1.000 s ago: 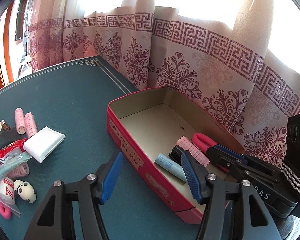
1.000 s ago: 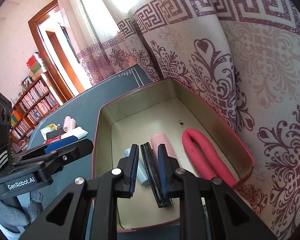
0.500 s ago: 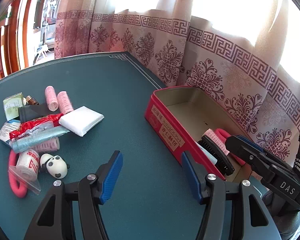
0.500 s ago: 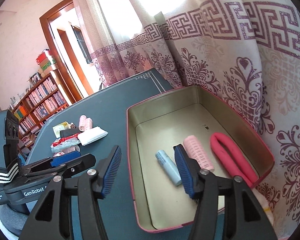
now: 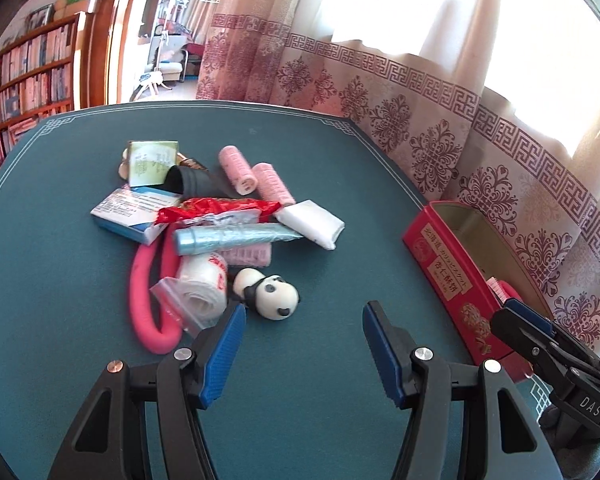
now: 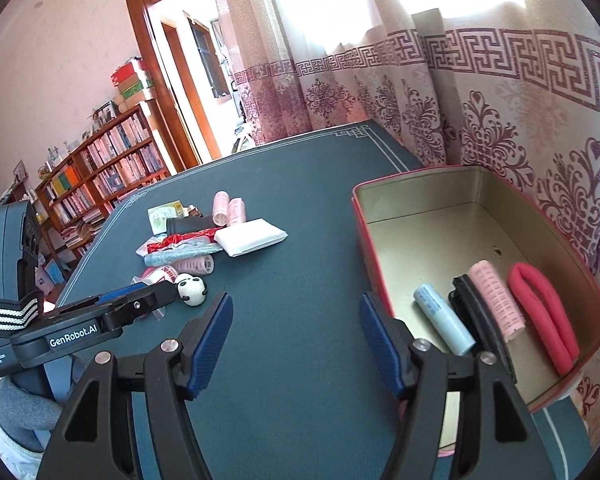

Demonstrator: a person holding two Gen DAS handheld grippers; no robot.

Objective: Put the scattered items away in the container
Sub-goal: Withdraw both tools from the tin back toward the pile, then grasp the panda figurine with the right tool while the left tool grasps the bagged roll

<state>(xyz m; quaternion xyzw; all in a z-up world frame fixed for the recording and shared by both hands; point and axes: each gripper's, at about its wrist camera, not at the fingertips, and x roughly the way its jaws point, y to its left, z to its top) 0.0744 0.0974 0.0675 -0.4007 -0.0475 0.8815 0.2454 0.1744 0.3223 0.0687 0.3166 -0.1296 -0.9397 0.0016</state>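
1. Step in hand, as I judge it: between a drop-off and the next pick. The right claw (image 6: 296,340) has just been opening; its jaws stand apart over bare desk (image 6: 300,208) with nothing between them, just left of the red tin (image 6: 540,208).
2. The left claw (image 5: 302,346) also stands apart and empty, pointing down at the near edge of the heap, with the panda toy (image 5: 270,294) just beyond its left finger.
3. Where the task's things are: the tin sits at the desk's right edge against the curtain (image 6: 500,80); the loose things lie in one pile well to its left.
4. In the tin, counted: one pale blue tube (image 6: 444,320), one black hair clip (image 6: 478,316), one pink roller (image 6: 498,300), one folded red foam curler (image 6: 540,312). Four in all.
5. On the desk, counted as far as visible: three pink rollers, two standing together at the back (image 5: 252,174) and one under the heap; one pink foam curler (image 5: 144,292); one white tissue pack (image 5: 312,224); one blue wrapped tube (image 5: 236,236); one red wrapper (image 5: 216,210); one panda; one bagged white roll (image 5: 200,292); two small boxes; one dark pouch. Some things are half hidden, so the count may run short.
6. The next move probably calls for easing the left claw forward over the panda, which lies free of the pile, and closing gently on its round, smooth body.
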